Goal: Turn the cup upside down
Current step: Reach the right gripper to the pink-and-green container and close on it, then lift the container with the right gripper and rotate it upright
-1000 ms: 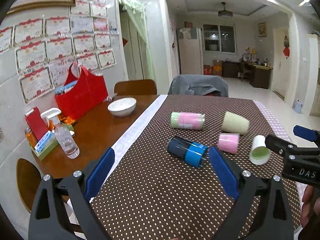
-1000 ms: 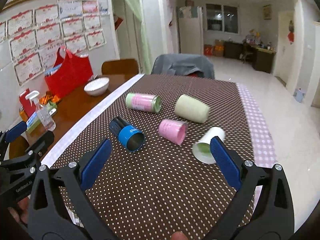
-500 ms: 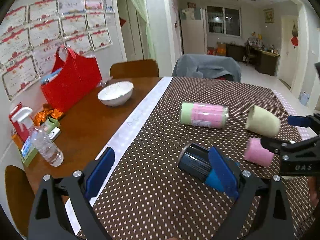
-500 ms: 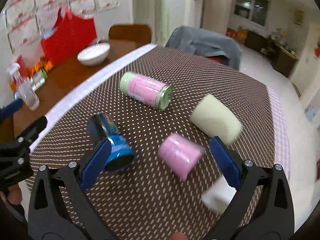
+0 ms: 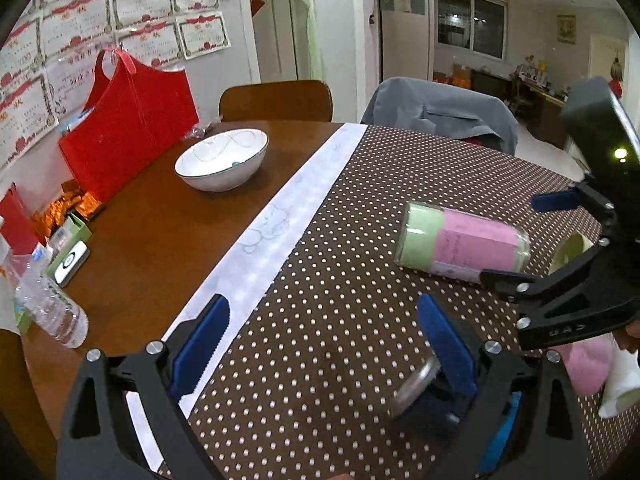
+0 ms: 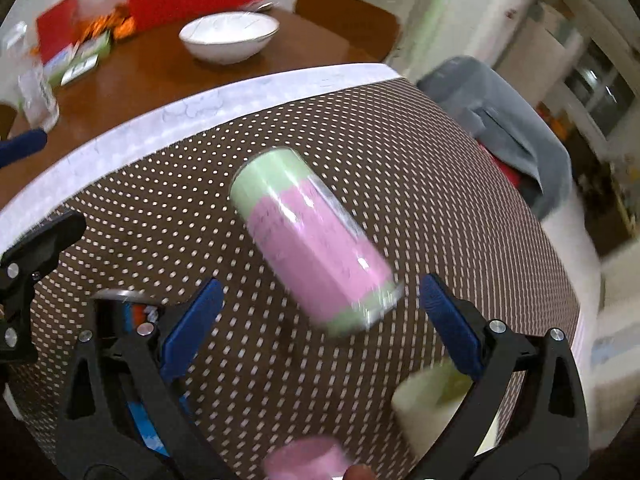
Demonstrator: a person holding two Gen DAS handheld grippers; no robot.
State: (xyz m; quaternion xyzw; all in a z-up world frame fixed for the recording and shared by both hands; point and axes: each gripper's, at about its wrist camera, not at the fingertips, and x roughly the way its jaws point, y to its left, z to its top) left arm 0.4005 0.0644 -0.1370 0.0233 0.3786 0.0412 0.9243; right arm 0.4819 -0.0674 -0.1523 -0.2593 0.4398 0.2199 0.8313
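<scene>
Several cups lie on their sides on the brown dotted tablecloth [image 5: 344, 264]. A tall green-and-pink cup [image 6: 316, 248] lies just ahead of my open right gripper [image 6: 320, 320]; it also shows in the left wrist view [image 5: 460, 244]. A dark cup with a blue band [image 5: 432, 392] lies under the right finger of my open left gripper [image 5: 320, 344]; it also shows in the right wrist view [image 6: 120, 312]. A pale green cup [image 6: 432, 404] and a pink cup [image 6: 308, 460] lie near my right gripper's base. Both grippers are empty.
A white bowl [image 5: 222, 164], a red bag [image 5: 128, 128], a water bottle [image 5: 52, 312] and small boxes stand on the bare wooden table at the left. Chairs [image 5: 276, 100] stand at the far edge. My right gripper shows at the right in the left wrist view [image 5: 568, 264].
Both grippers have moved forward and lower over the table. The right one now faces the green-and-pink cup close up. The blue-banded cup has slid under my left gripper's right finger.
</scene>
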